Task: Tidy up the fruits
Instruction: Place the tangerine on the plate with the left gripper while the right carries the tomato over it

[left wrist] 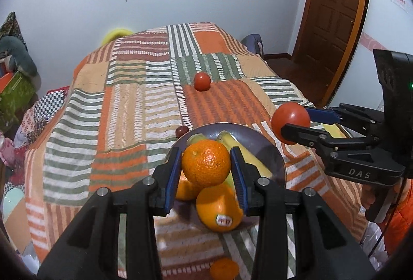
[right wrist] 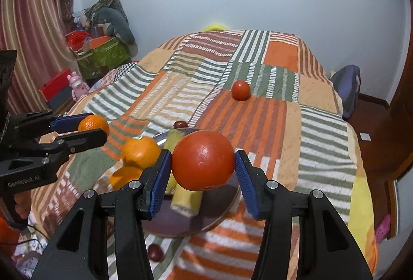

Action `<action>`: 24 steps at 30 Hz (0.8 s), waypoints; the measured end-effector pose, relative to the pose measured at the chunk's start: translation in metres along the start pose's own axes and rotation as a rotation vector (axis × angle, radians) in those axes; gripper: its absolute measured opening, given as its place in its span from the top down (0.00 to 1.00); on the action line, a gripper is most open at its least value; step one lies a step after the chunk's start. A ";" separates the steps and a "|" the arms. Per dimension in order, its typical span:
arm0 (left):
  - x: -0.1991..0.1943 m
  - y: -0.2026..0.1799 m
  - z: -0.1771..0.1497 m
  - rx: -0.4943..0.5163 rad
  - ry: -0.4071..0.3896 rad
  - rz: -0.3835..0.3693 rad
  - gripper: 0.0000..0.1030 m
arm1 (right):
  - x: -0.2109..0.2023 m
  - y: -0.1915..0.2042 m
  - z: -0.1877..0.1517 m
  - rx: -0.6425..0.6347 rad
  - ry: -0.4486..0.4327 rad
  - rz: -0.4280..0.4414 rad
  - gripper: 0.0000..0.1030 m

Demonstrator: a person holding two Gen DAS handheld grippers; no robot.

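My left gripper (left wrist: 206,167) is shut on a mandarin (left wrist: 206,164) and holds it above a grey plate (left wrist: 277,158) on the bed. The plate holds bananas (left wrist: 247,153) and oranges (left wrist: 219,207). My right gripper (right wrist: 203,170) is shut on a red tomato (right wrist: 203,160) above the same plate (right wrist: 227,205); it shows at the right of the left wrist view (left wrist: 290,124). The left gripper with its mandarin (right wrist: 93,125) shows at the left of the right wrist view. A second tomato (left wrist: 202,81) lies farther back on the bedspread.
A striped patchwork bedspread (left wrist: 124,104) covers the bed. A dark grape-like fruit (left wrist: 181,130) lies behind the plate, another (right wrist: 155,252) in front, and a small orange (left wrist: 224,268) near the front edge. A wooden door (left wrist: 333,16) stands at the right, clutter boxes (right wrist: 103,55) at the left.
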State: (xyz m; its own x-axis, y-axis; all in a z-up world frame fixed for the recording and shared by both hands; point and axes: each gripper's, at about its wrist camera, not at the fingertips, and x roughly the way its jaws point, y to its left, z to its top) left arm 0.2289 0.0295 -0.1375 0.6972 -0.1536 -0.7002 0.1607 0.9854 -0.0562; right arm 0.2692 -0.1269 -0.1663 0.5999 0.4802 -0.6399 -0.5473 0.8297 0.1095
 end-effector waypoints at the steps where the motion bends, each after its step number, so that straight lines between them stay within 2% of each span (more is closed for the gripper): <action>1: 0.005 0.000 0.001 0.000 0.007 -0.002 0.63 | 0.003 -0.001 0.001 0.000 0.002 0.000 0.54; 14: 0.061 0.001 0.003 0.023 0.098 -0.027 0.63 | 0.053 -0.018 0.002 0.021 0.073 0.000 0.54; 24: 0.082 0.002 -0.001 0.015 0.140 -0.048 0.63 | 0.076 -0.024 -0.002 0.017 0.127 0.004 0.54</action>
State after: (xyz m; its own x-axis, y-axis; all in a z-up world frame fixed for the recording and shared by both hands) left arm 0.2862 0.0191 -0.1958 0.5842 -0.1876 -0.7897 0.2029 0.9758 -0.0817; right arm 0.3266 -0.1111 -0.2195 0.5180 0.4447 -0.7307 -0.5390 0.8330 0.1249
